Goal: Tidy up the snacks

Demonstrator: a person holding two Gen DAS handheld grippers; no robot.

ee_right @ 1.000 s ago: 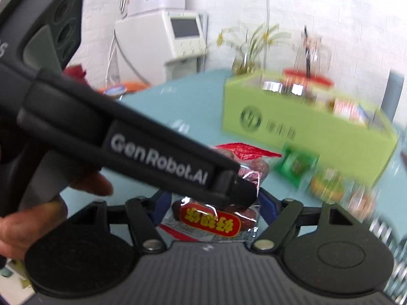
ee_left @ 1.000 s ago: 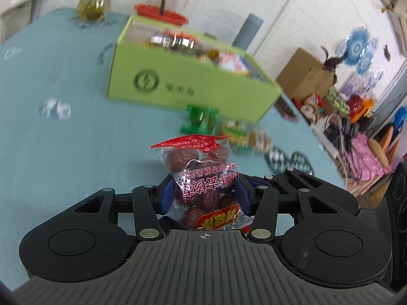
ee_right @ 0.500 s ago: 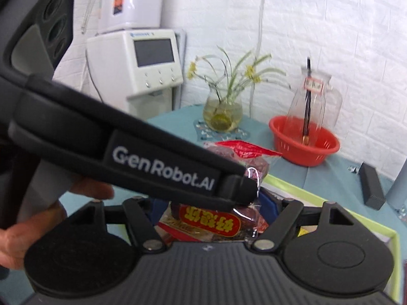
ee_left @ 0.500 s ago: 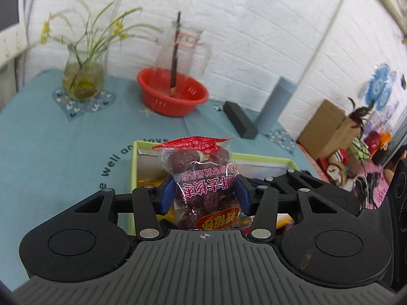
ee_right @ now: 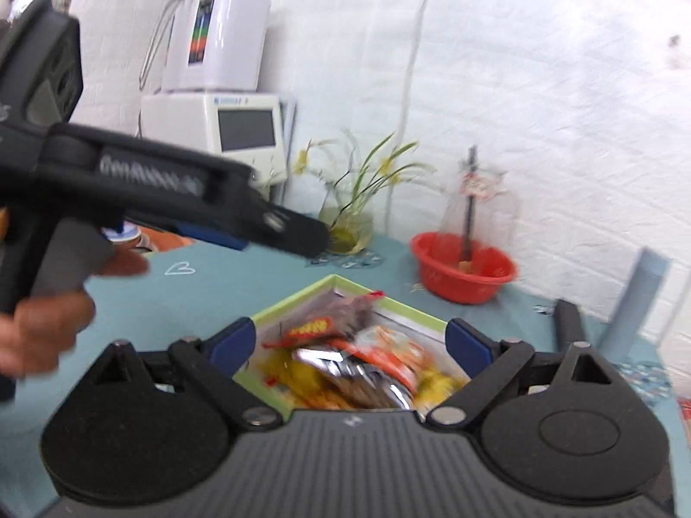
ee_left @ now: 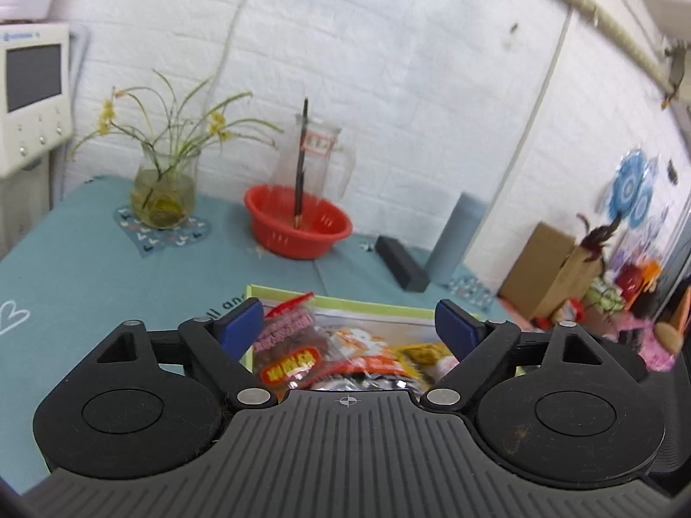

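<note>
Spreading wide over the green box [ee_left: 345, 304], both the left gripper [ee_left: 349, 328] and right gripper [ee_right: 350, 341] are now holding nothing; the date packet [ee_left: 287, 347], clamped half a second ago, is lying inside at the box's far-left corner, meaning this snack is stowed.

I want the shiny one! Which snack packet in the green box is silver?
The crinkly silver foil packet in the middle of the green cardboard box. The neighbouring clear packet of dark red dates and orange packet aren't metallic.
</note>
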